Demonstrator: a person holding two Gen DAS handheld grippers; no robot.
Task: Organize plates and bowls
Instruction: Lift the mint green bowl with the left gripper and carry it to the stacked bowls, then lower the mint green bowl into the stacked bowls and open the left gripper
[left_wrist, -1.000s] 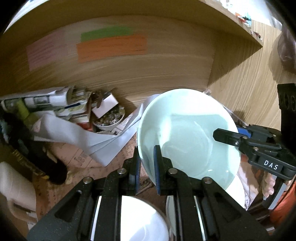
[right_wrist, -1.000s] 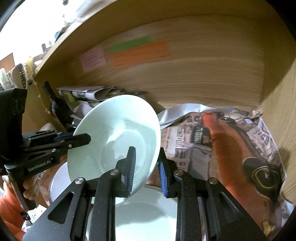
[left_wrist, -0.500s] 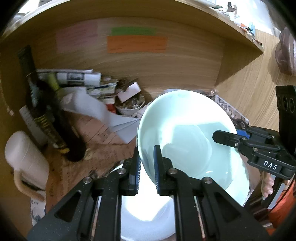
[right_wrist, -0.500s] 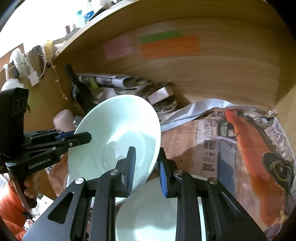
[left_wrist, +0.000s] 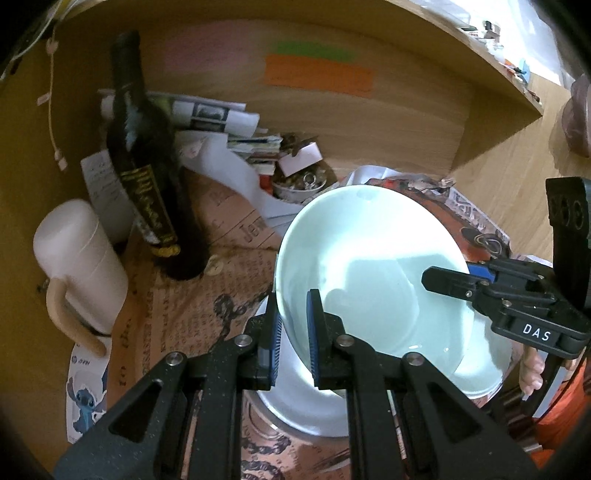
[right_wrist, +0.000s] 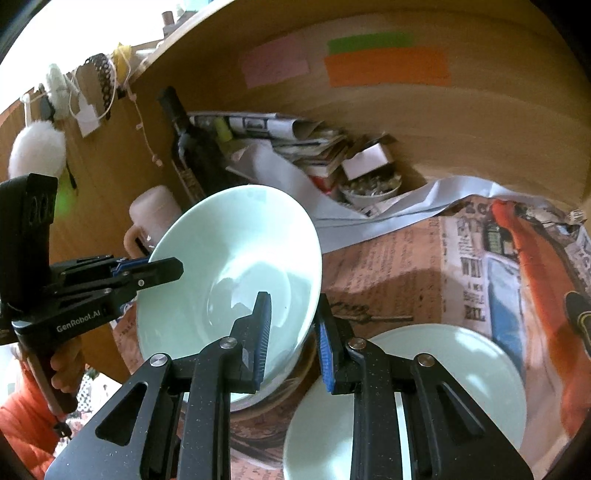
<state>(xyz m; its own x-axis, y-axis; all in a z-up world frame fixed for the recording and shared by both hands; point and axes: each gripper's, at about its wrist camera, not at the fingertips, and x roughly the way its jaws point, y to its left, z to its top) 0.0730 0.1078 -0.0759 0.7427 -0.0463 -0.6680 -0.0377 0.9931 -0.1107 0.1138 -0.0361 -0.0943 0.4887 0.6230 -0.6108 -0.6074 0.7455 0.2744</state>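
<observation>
A pale green bowl (left_wrist: 373, 284) is held tilted between both grippers. My left gripper (left_wrist: 293, 332) is shut on its near rim. My right gripper (right_wrist: 291, 332) is shut on the opposite rim of the same bowl (right_wrist: 229, 273). The bowl hangs just above a stack of white dishes (left_wrist: 295, 398), which also shows in the right wrist view (right_wrist: 258, 400). A pale green plate (right_wrist: 458, 384) lies flat on the newspaper to the right of the stack. Each gripper shows in the other's view, the right one (left_wrist: 461, 284) and the left one (right_wrist: 147, 269).
A dark bottle (left_wrist: 144, 177) and a white mug (left_wrist: 77, 266) stand at the left. Rolled newspapers and a small bowl of odds and ends (left_wrist: 303, 184) crowd the back wall. Newspaper (right_wrist: 480, 273) lines the wooden shelf floor.
Both grippers have pulled back and down with the bowl. More of the shelf's left side, the bottle and mug, has come into view. The flat plate now shows fully.
</observation>
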